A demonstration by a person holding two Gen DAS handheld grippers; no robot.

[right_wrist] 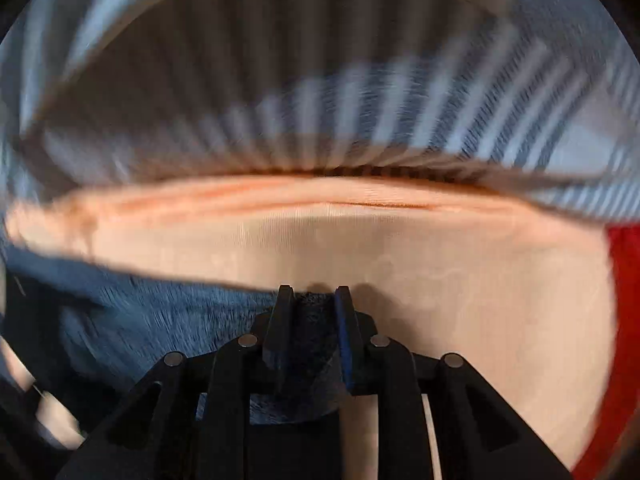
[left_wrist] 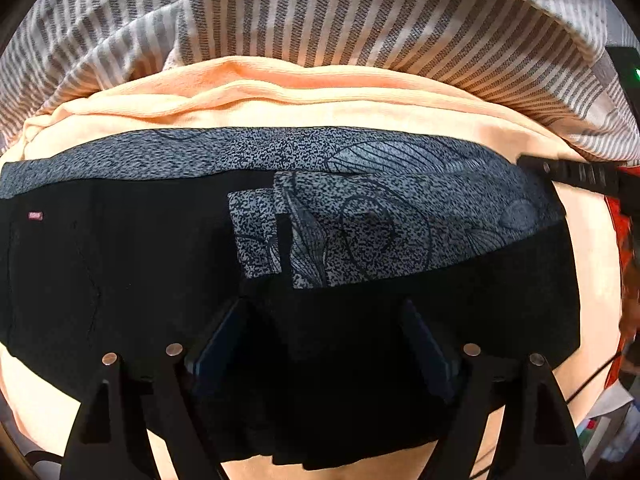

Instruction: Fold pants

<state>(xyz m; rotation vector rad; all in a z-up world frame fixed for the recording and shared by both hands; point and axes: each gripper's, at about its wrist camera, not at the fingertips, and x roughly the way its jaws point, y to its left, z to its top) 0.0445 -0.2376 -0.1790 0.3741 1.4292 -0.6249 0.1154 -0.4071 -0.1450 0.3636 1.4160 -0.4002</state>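
While the black pants with the grey speckled lining (left_wrist: 360, 320) lie crosswise on the peach bed sheet (left_wrist: 280, 92), the left hand-held gripper (left_wrist: 324, 320) hangs wide open directly above them, and the right hand-held gripper (right_wrist: 312, 296) pinches their far-end edge.

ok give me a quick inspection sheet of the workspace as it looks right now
surface: peach sheet, a few soft creases along its far edge
job's things: black pants lying flat across the sheet, with a grey speckled patterned part showing on top
clutter: striped grey and white fabric bunched beyond the sheet; red fabric at the right edge
grippers: left tool open over the black cloth, nothing between its fingers; right tool shut on a fold of the dark cloth at the pants' edge
cables: thin black cable at the lower right
surroundings: right wrist view is motion blurred; dark box with a green light at the far right
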